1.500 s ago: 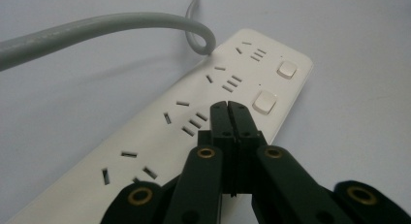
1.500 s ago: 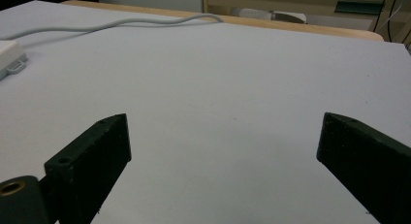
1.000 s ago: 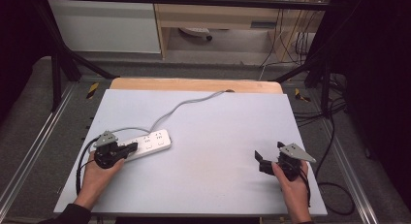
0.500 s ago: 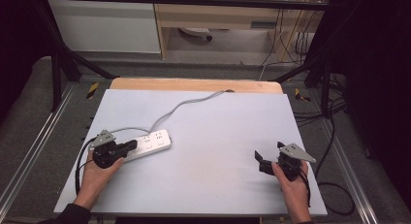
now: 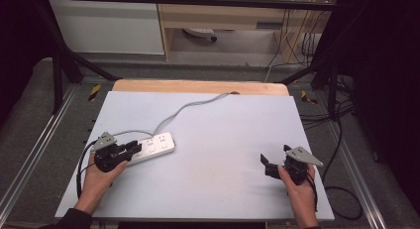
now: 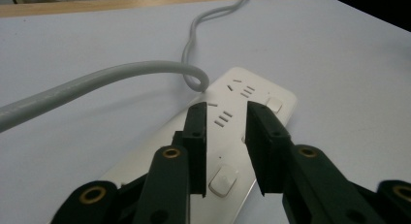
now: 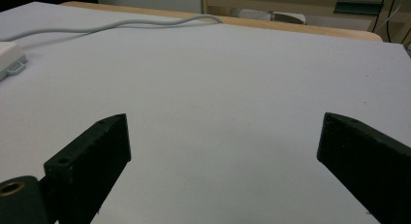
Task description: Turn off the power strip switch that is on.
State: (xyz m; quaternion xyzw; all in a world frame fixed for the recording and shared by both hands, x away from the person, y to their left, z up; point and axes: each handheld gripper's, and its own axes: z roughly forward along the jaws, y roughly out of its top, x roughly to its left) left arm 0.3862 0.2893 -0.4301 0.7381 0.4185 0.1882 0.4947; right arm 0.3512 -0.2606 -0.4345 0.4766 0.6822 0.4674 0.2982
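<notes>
A white power strip (image 5: 154, 144) lies flat on the left part of the white table (image 5: 223, 135), and its grey cable (image 5: 188, 107) curves off to the far edge. My left gripper (image 5: 133, 148) sits over the strip's near end. In the left gripper view its jaws (image 6: 225, 115) have just been opening and now stand a little apart. Nothing is pinched between them; the strip's socket face (image 6: 252, 93) shows through the gap. My right gripper (image 5: 265, 164) rests low at the right with its jaws (image 7: 223, 136) wide open over bare table.
The cable (image 6: 121, 73) loops close past the left jaws and back to the strip. The strip's end (image 7: 9, 56) shows far off at the left of the right gripper view. A wooden board edge (image 5: 198, 86) lines the far side, with black frame rails and loose cables on the floor around.
The left gripper's jaws have parted slightly over the power strip. Both hands and the strip stay where they were.
</notes>
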